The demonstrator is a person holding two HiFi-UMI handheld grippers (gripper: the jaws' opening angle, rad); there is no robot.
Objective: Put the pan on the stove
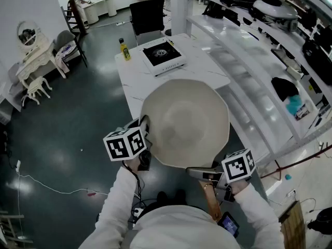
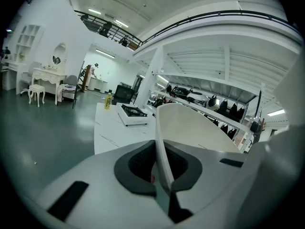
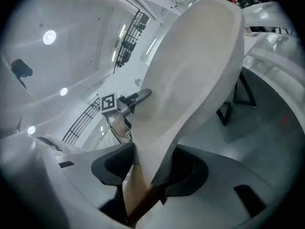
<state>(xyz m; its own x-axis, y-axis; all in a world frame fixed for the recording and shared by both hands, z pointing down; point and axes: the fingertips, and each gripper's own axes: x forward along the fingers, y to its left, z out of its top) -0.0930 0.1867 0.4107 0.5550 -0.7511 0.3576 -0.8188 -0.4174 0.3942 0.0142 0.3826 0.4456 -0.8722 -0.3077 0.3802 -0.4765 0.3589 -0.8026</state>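
Near white table (image 1: 135,82), left gripper (image 2: 159,166) pinches rim of pan (image 1: 184,123), right gripper (image 3: 147,175) clamps its wooden handle (image 1: 211,201)

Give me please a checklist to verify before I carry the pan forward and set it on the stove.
1. Left gripper fingers closed on the rim of the pan: ok.
2. Right gripper closed where the wooden handle meets the pan: ok.
3. Pan empty inside: ok.
4. Top of the stove free of other things: ok.
5. Yellow bottle apart from the stove, at its left in the head view: ok.
6. Burner off: cannot tell.
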